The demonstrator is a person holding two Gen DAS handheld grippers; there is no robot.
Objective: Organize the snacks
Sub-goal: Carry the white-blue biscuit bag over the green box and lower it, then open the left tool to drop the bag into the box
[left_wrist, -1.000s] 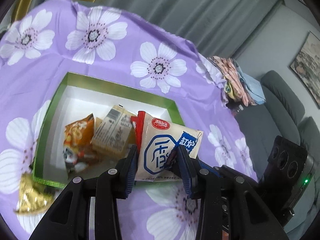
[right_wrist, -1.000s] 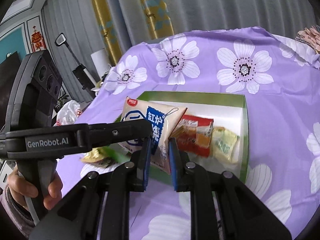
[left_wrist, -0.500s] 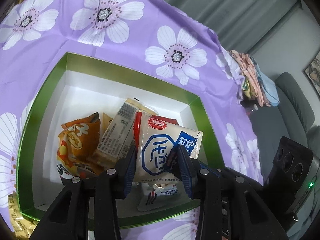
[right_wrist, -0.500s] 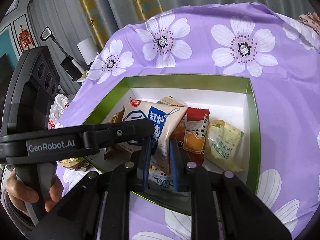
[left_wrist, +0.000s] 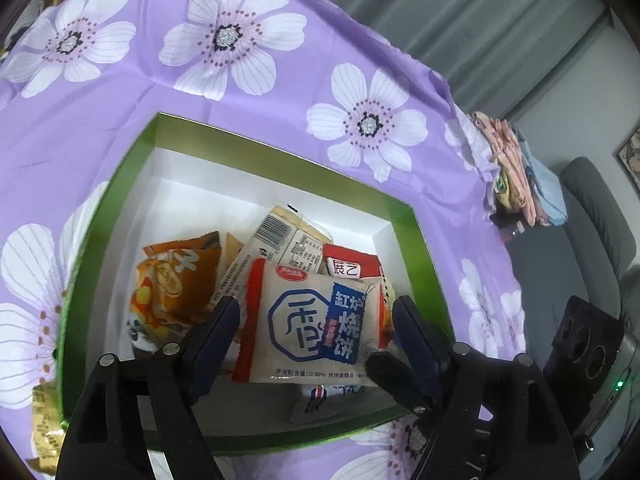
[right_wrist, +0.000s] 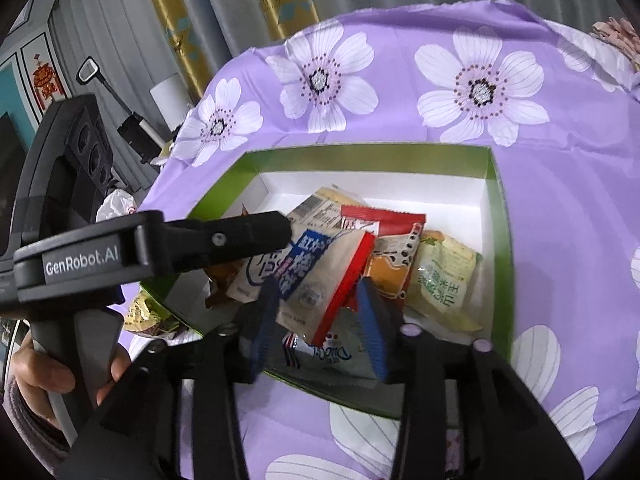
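A second ago both my grippers pinched the white-and-blue biscuit packet (left_wrist: 316,320) above the near rim of the green cardboard box with a white inside (left_wrist: 276,160); now the packet lies inside the box on top of the other snacks, and both pairs of jaws have just been opening. My left gripper (left_wrist: 316,328) stands wide, pads clear of the packet on either side. My right gripper (right_wrist: 320,320) is narrower, part open; the packet's red edge sits between its pads, contact unclear. Left view alone shows the orange crinkled snack bag (left_wrist: 176,280) at the box's left and a gold wrapper (left_wrist: 44,428) outside on the purple flowered cloth (left_wrist: 120,92). Right view alone shows a pale green packet (right_wrist: 444,276) at the box's right and my left hand (right_wrist: 44,376) on its grip.
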